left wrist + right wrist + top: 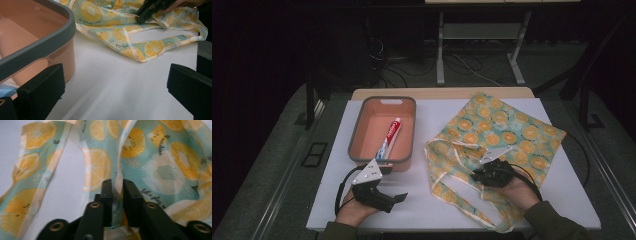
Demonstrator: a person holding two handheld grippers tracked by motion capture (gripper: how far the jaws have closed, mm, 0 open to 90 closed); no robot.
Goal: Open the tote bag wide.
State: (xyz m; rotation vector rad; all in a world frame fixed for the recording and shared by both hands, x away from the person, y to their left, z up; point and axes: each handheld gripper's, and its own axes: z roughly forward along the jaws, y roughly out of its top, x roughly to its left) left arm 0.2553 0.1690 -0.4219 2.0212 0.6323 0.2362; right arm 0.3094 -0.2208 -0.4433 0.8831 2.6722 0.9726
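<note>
A cloth bag (504,127) printed with orange and lemon slices lies flat on the right half of the white table, its straps trailing toward the front edge. My right gripper (486,173) is shut on a fold of the bag's fabric (117,187) near its opening. A pink bin with a grey rim (382,130) stands at the left, and a toothpaste tube (389,137) lies inside it. My left gripper (387,192) is open just in front of the bin, its black jaws wide apart over bare table, the bin's corner (50,42) beside one jaw.
The white table top (432,115) has bare room between bin and bag. One bag strap (150,47) loops across the table ahead of the left gripper. Dark floor, cables and a metal stand's legs (440,55) lie beyond the far edge.
</note>
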